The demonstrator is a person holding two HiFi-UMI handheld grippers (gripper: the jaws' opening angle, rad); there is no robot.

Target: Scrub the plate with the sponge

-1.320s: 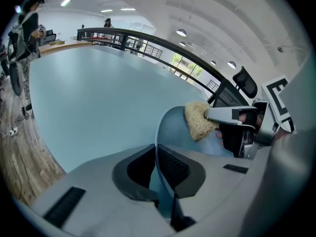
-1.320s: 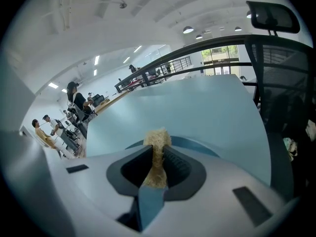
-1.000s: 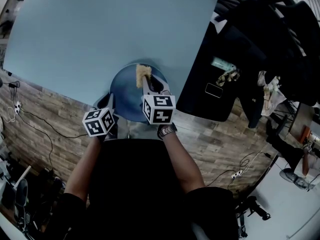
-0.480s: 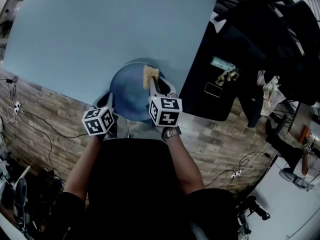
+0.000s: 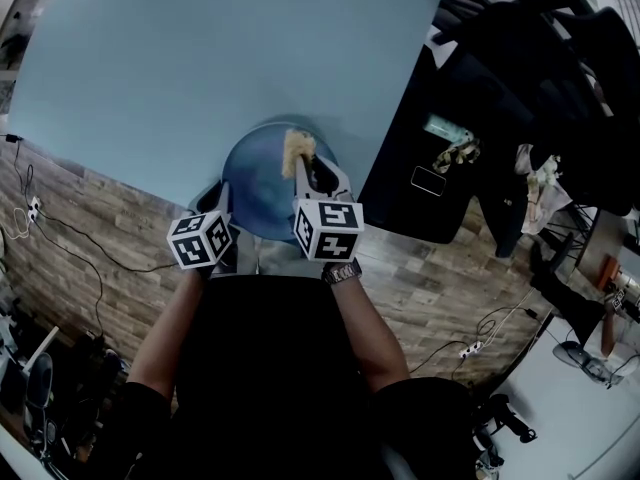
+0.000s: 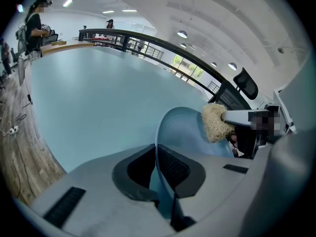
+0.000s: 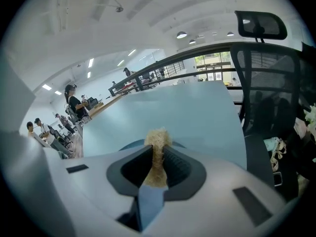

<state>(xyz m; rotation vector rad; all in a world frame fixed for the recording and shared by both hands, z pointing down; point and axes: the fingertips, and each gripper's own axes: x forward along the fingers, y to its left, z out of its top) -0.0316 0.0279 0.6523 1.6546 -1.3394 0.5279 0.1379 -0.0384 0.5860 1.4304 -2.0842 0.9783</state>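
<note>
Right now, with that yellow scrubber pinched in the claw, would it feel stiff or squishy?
Probably squishy: the sponge is pinched thin between the right gripper's jaws yet puffs out beyond them. It is likely light too, since it juts out toward the plate without drooping. Its fibrous look suggests it grips rather than slips.

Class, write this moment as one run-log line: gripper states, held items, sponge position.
left gripper shut on plate rim | right gripper shut on sponge | sponge on plate face, near far rim
</note>
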